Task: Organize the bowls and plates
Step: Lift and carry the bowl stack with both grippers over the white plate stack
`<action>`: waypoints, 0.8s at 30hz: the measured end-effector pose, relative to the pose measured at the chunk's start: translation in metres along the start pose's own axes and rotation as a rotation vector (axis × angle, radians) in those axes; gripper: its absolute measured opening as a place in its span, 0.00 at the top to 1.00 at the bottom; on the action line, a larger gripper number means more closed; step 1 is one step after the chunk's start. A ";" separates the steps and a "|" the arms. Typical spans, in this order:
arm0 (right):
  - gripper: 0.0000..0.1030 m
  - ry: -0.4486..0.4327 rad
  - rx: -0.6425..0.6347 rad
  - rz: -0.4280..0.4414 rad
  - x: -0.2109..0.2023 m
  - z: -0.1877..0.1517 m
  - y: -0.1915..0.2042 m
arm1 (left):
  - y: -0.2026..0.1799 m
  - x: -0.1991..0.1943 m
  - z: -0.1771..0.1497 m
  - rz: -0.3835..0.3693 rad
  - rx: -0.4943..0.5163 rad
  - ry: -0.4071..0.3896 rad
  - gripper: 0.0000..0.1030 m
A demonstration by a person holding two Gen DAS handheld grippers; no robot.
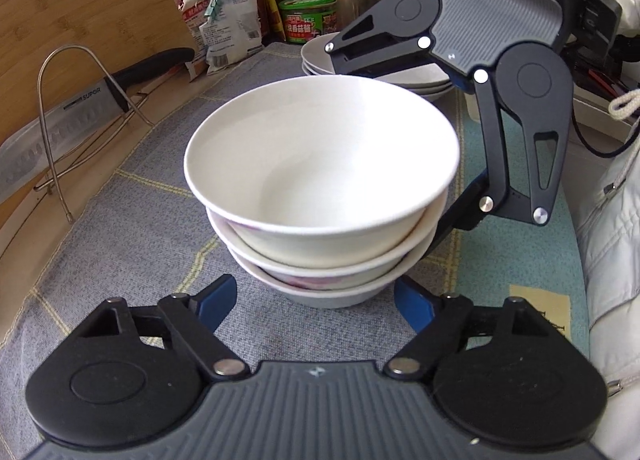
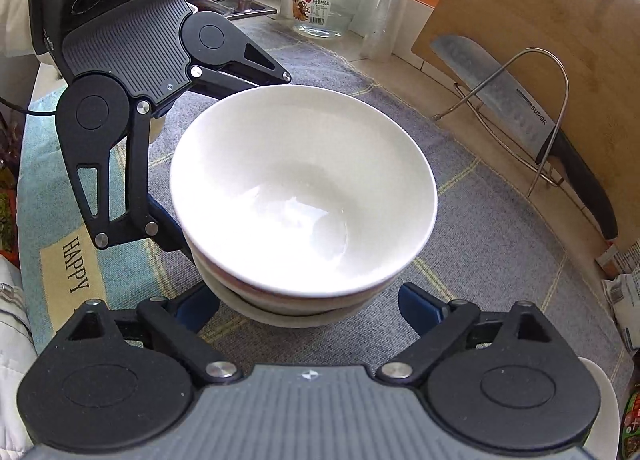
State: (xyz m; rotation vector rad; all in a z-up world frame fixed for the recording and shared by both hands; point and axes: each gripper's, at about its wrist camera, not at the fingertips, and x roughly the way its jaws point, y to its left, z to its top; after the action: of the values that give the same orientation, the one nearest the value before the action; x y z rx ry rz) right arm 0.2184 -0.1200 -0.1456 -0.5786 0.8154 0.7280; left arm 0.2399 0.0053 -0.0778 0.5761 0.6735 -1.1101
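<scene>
Three bowls (image 1: 320,195) sit nested in one stack at mid-frame on the cloth-covered surface (image 1: 120,260), and the plates (image 1: 320,55) are already piled behind them at upper centre (so most sorting looks done). The left gripper (image 1: 316,302) and right gripper (image 2: 308,308) each flank the stack's base, fingers wide, gripping nothing. What remains, I judge, is moving the stack.

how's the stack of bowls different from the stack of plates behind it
The bowl stack is deep and tall with both open grippers flanking it; the plate stack is shallow, low, and partly hidden behind the right gripper. The lower bowls show purple markings; the plates look plain. Both are white and sit on the grey cloth.
</scene>
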 end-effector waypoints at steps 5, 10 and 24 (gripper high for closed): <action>0.13 0.028 -0.001 0.015 0.000 0.004 0.001 | 0.004 0.001 -0.001 -0.057 -0.002 -0.023 0.22; 0.15 0.037 0.000 0.020 0.001 0.005 0.002 | 0.009 0.002 0.001 -0.097 -0.035 -0.044 0.23; 0.15 0.033 0.014 0.046 0.002 0.005 -0.001 | 0.011 0.003 0.005 -0.091 -0.037 -0.012 0.23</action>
State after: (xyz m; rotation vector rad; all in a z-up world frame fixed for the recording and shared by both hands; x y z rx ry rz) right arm 0.2225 -0.1165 -0.1439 -0.5623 0.8654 0.7559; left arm 0.2525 0.0033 -0.0759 0.5113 0.7135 -1.1825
